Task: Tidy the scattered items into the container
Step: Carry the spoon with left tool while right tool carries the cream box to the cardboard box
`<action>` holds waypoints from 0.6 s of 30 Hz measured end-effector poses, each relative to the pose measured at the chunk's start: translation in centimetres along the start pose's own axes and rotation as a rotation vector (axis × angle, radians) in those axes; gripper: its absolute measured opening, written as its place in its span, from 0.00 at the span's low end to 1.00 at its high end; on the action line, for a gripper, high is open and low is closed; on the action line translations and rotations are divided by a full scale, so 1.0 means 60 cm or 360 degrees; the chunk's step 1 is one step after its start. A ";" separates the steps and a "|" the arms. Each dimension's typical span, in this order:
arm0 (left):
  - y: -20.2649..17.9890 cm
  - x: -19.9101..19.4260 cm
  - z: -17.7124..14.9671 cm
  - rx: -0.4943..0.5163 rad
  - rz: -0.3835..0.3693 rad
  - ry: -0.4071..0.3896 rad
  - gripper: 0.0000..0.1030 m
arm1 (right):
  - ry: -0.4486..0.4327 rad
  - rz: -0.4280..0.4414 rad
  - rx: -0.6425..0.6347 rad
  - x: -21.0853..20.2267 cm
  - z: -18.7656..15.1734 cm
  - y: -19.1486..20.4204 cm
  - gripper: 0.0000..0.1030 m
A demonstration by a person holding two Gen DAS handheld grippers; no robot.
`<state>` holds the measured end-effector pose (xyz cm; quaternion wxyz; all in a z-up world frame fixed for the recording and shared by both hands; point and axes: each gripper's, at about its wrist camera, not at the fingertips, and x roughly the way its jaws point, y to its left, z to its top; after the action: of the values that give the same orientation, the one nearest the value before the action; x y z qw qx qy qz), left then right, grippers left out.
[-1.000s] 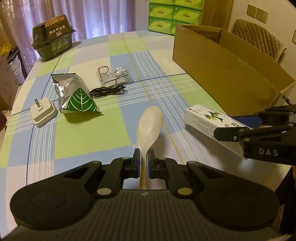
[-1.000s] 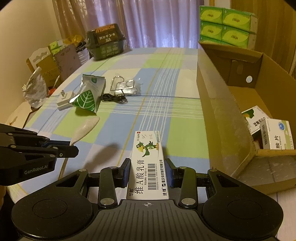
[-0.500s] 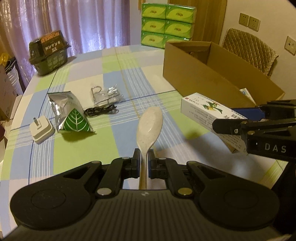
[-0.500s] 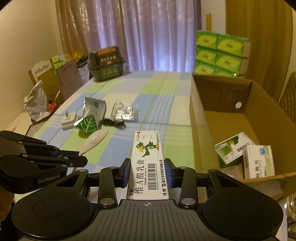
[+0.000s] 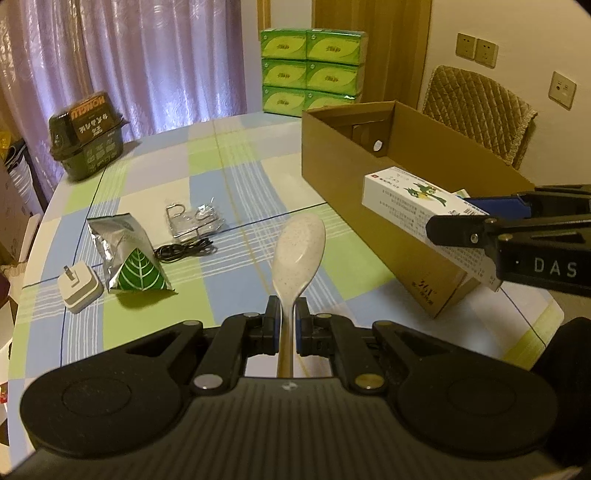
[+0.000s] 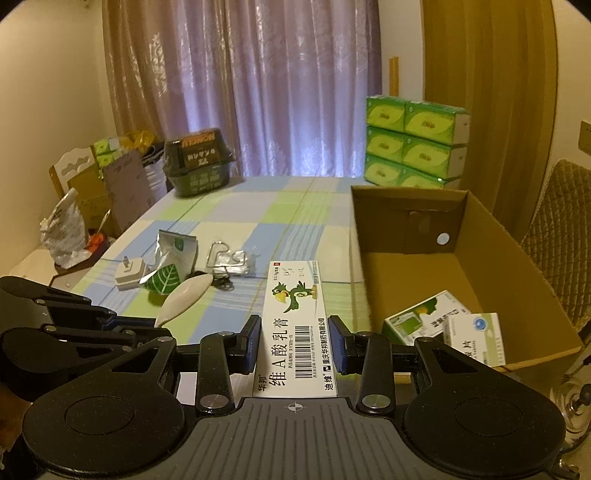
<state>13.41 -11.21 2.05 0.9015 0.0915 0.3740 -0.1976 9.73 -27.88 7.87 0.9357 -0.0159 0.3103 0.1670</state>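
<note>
- Right gripper (image 6: 293, 343) is clamped on the ointment box (image 6: 295, 325), raised beside the cardboard box (image 6: 360, 258); carry it past the near wall before releasing.
- Left gripper (image 5: 286, 325) pinches the spoon (image 5: 299, 247) handle above the table (image 5: 229, 166); follow, keeping the bowl level.

Purple sheer curtains (image 6: 258, 92) cover the window, backlit; cream wall (image 5: 517, 33) carries wall sockets (image 5: 476, 50); quilted chair (image 5: 480, 107) stands behind the table (image 5: 258, 155) with its checked blue-green cloth; green tissue packs (image 6: 413, 147) are stacked by a wooden door (image 6: 487, 74); dim warm light.
</note>
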 end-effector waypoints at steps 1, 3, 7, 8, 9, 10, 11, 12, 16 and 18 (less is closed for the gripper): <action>-0.003 -0.002 0.001 0.0007 -0.0002 -0.0003 0.05 | -0.0005 -0.0004 0.0004 -0.003 0.000 -0.002 0.39; -0.010 -0.004 0.003 0.0019 -0.0004 -0.0008 0.05 | -0.0016 -0.0013 0.0011 -0.009 0.001 -0.007 0.39; -0.022 -0.008 0.007 0.0042 -0.0014 -0.0016 0.05 | -0.0039 -0.0034 0.0028 -0.022 0.003 -0.020 0.39; -0.025 -0.007 0.008 0.0049 -0.0018 -0.0018 0.05 | -0.0044 -0.0039 0.0031 -0.025 0.004 -0.023 0.39; -0.029 -0.007 0.010 0.0057 -0.0021 -0.0019 0.05 | -0.0049 -0.0045 0.0035 -0.028 0.005 -0.026 0.39; -0.033 -0.007 0.012 0.0065 -0.0025 -0.0021 0.05 | -0.0056 -0.0051 0.0040 -0.030 0.007 -0.030 0.39; -0.036 -0.007 0.014 0.0071 -0.0030 -0.0023 0.05 | -0.0062 -0.0056 0.0044 -0.033 0.008 -0.033 0.39; -0.040 -0.008 0.016 0.0077 -0.0037 -0.0026 0.05 | -0.0068 -0.0062 0.0049 -0.036 0.009 -0.037 0.39; -0.058 -0.008 0.027 0.0105 -0.0062 -0.0039 0.05 | -0.0084 -0.0088 0.0070 -0.043 0.011 -0.055 0.39; -0.069 -0.007 0.034 0.0118 -0.0080 -0.0046 0.05 | -0.0091 -0.0106 0.0082 -0.047 0.012 -0.067 0.39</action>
<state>12.67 -15.46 3.71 0.8975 0.1126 0.3555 -0.2353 9.30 -32.43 9.79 0.9494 0.0027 0.2869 0.1281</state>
